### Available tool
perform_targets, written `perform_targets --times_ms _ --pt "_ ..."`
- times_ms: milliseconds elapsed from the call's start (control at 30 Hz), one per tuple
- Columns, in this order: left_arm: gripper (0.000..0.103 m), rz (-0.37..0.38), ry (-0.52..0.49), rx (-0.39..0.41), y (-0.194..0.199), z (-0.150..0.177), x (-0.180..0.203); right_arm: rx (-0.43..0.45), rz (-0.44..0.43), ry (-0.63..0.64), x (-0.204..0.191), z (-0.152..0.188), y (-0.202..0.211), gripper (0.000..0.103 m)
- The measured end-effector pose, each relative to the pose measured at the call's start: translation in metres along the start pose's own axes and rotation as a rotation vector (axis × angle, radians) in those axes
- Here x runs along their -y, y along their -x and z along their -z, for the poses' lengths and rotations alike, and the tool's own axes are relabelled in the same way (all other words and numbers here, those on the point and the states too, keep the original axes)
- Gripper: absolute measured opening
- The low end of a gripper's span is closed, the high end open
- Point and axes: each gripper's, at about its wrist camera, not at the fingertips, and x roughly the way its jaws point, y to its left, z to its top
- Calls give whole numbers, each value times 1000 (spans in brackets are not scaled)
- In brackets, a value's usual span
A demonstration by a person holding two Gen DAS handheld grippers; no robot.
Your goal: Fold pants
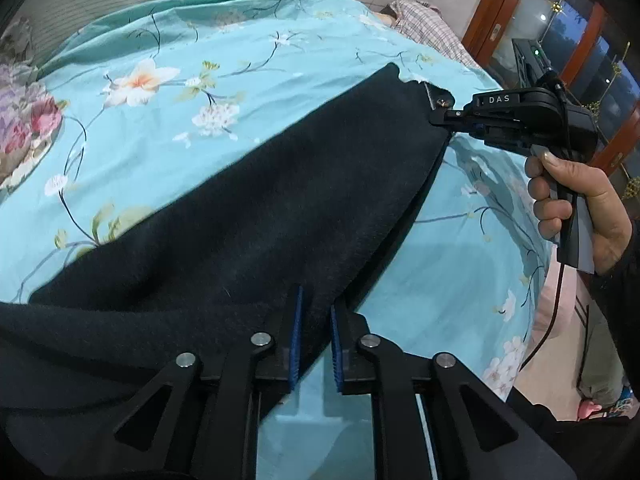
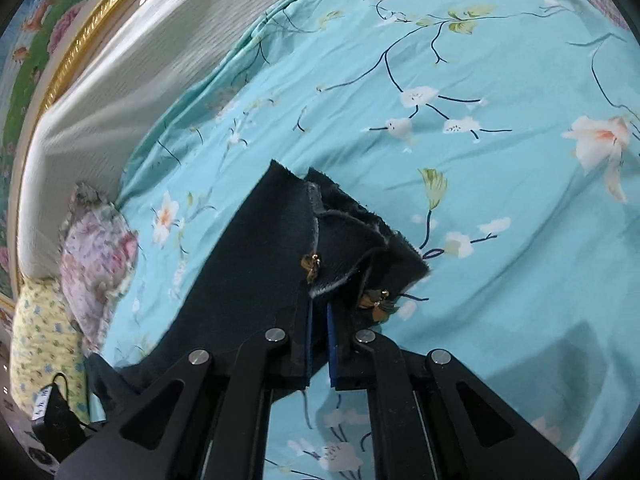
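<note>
Dark navy pants [image 1: 248, 208] stretch across a turquoise floral bedspread [image 1: 192, 128], held up along one edge between my two grippers. My left gripper [image 1: 316, 312] is shut on the near edge of the pants. My right gripper [image 1: 438, 118] shows in the left wrist view at the far right, shut on the hem end by a small gold ornament. In the right wrist view my right gripper [image 2: 319, 316] pinches the hem of the pants [image 2: 256, 280], whose split cuffs carry gold bow ornaments [image 2: 310, 266].
A floral pillow [image 2: 98, 256] and a yellow patterned pillow [image 2: 40, 344] lie at the headboard side. A checked cloth [image 1: 424, 24] lies at the far end of the bed. A wooden-framed glass door [image 1: 560, 40] stands beyond the bed.
</note>
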Motion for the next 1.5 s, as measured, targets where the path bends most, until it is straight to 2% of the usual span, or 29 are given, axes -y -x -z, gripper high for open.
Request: perform_targets --times_ms 100,233,267,300,333,367,400,533,633,767,1000,1267,1500 --pt "36 24 35 8 2 8 -2 -2 40 50 -6 3 -2 6" --pt "45 28 81 37 15 18 -8 -2 57 20 -3 5 6 13" --pt "47 24 97 48 20 20 -10 5 67 20 -4 5 9 19" --pt "51 24 113 60 25 22 -12 22 83 21 -6 6 15 31" --pt "56 24 132 72 31 25 -15 34 88 24 -8 7 19 39" --pt "57 16 153 87 37 28 -18 49 85 27 -10 8 24 53" --pt "59 12 170 97 42 31 -21 72 76 36 -13 11 32 57" --pt "62 -7 262 135 62 45 -39 138 54 97 -34 23 52 57" --pt "63 -29 337 157 78 57 -59 139 -22 141 -54 33 56 57" --pt "63 -63 407 185 98 70 -84 50 -126 236 -87 48 42 57" --pt "64 -129 496 238 138 91 -136 -79 -242 383 -148 75 9 57" --pt "67 -204 562 277 178 108 -197 -204 -308 543 -205 97 -25 57" --pt "67 -232 585 283 198 114 -240 -295 -334 612 -238 108 -55 57"
